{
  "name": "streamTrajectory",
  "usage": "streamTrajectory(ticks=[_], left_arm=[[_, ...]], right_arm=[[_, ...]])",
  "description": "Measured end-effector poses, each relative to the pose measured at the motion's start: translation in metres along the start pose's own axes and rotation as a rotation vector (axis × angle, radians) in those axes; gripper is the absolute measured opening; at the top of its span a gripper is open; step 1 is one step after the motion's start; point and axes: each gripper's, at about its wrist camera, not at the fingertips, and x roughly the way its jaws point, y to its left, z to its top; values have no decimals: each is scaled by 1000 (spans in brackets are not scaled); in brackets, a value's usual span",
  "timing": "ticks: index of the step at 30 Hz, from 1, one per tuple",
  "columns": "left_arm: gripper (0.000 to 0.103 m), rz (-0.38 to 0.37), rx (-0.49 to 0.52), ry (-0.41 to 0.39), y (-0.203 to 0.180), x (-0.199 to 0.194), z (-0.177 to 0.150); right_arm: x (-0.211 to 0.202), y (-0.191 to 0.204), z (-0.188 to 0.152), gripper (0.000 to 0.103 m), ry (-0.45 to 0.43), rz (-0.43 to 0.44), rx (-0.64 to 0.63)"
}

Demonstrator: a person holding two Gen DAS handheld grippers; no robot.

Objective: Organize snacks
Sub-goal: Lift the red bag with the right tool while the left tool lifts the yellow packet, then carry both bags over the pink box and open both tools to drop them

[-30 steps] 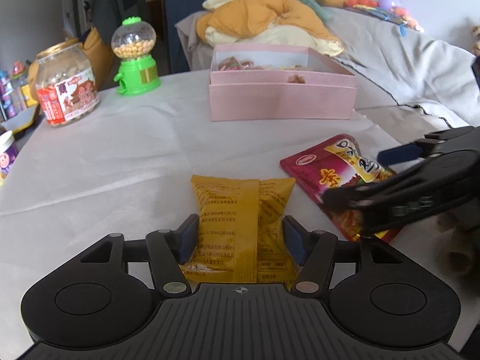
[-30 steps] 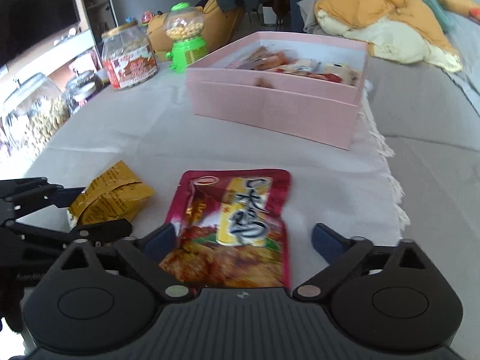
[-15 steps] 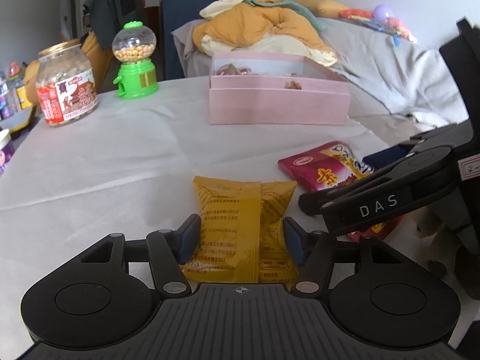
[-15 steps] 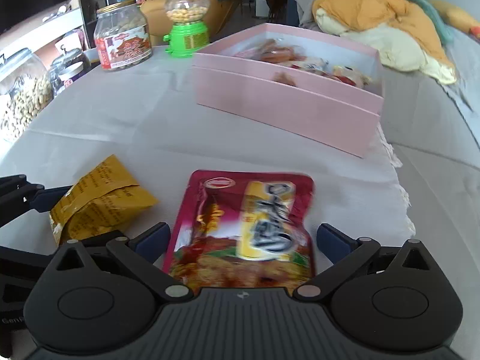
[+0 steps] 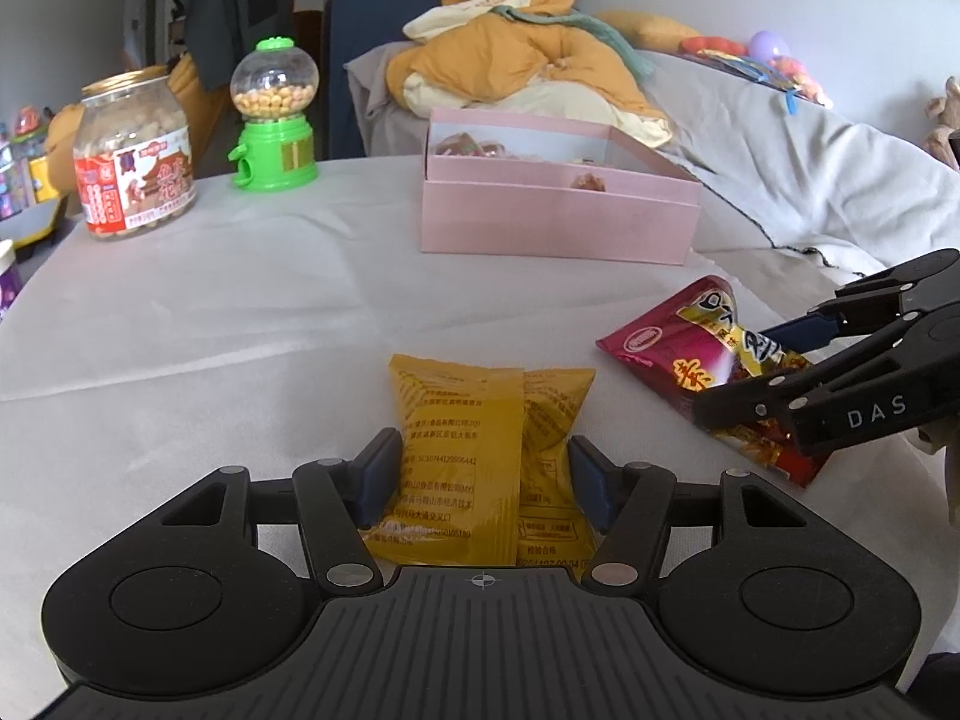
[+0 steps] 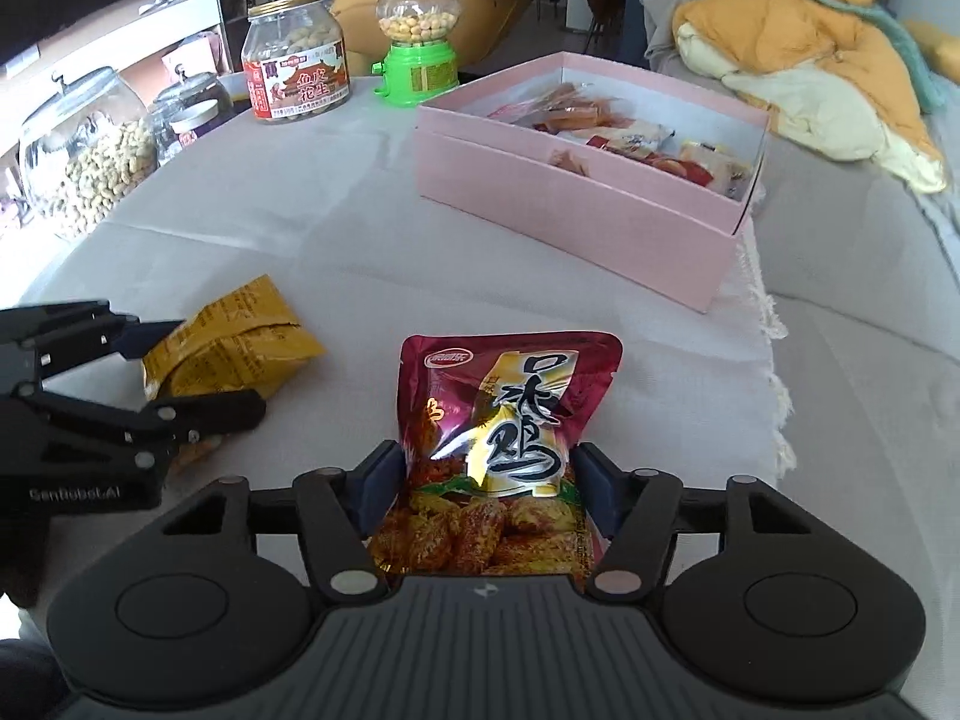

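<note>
The left gripper clamps the yellow packet on the tablecloth. Right of it, the right gripper, marked "DAS", is closing on the red pouch. Beyond the packet sit the pink box, a peanut jar and a green dispenser.

1. The left wrist view looked forward and down along the left gripper, close above the white tablecloth.
2. The right wrist view looked likewise along the right gripper, from nearer the table's right edge.
3. Both views shared the pink box, the green dispenser, the labelled jar and both snack packets.
4. Each view caught the other gripper at its side.
</note>
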Motion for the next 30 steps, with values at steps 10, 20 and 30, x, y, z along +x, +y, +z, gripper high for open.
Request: streamTrajectory(ticks=[10,20,30], left_arm=[[66,19,21,6,-4,1,0],[59,74,-3,-33,-3,-5,3],[59,-20,-31,-298,-22,7,147]], right_arm=[[4,-11,3,58,-20,5,41],[-4,-35,-2,46,-52,81,147],[-11,-38,-8,44,-97,86,130]])
